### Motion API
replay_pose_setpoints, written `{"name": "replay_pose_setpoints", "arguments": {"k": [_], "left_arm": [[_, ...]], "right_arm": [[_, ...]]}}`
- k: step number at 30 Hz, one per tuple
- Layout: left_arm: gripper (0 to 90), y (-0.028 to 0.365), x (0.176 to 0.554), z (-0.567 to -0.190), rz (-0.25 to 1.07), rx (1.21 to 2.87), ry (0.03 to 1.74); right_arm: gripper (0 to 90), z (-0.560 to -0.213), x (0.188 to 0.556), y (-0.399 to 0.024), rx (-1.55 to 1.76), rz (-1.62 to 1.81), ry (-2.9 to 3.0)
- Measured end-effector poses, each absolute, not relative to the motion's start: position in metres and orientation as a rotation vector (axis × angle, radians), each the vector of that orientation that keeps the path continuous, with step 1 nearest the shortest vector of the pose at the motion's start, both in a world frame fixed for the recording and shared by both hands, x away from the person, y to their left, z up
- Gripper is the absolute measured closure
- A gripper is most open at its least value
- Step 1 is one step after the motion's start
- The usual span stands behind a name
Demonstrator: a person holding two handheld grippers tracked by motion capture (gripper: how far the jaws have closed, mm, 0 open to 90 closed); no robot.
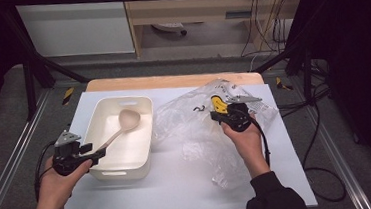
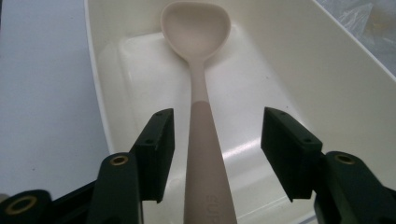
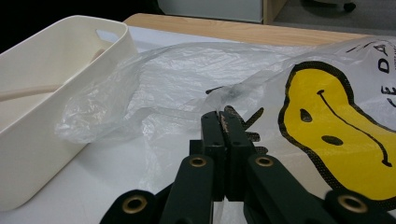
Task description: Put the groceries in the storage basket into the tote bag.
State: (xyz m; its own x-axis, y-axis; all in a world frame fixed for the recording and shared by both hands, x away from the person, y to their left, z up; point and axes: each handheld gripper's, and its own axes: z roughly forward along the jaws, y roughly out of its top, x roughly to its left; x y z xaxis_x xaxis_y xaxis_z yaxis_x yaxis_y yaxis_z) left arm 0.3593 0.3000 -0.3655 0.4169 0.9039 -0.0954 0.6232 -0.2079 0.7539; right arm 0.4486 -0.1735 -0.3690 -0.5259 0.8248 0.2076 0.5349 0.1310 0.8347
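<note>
Straddling the spoon handle ungripped, the left hand-held gripper readies a lift, while the right hand-held gripper pinches the plastic bag taut.

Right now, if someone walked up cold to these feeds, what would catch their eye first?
Probably the clear plastic bag with its yellow smiley face, crumpled across the middle and right of the white table, with the right gripper shut on a fold of it. Next, the pale spoon lying in the cream tub on the left, its handle between the left gripper's jaws, which stand apart on either side of it without touching.
</note>
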Motion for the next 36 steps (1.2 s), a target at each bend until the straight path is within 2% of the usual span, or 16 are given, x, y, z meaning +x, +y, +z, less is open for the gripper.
{"name": "replay_pose_setpoints", "arguments": {"k": [11, 36], "left_arm": [[53.8, 0.301, 0.371, -0.363, 0.455, 1.955, 1.3], [61.9, 0.304, 0.38, -0.373, 0.383, 2.03, 1.343]], "right_arm": [[90.0, -0.369, 0.449, -0.174, 1.327, 1.348, 2.111], [90.0, -0.37, 0.45, -0.175, 1.333, 1.353, 2.11]]}}
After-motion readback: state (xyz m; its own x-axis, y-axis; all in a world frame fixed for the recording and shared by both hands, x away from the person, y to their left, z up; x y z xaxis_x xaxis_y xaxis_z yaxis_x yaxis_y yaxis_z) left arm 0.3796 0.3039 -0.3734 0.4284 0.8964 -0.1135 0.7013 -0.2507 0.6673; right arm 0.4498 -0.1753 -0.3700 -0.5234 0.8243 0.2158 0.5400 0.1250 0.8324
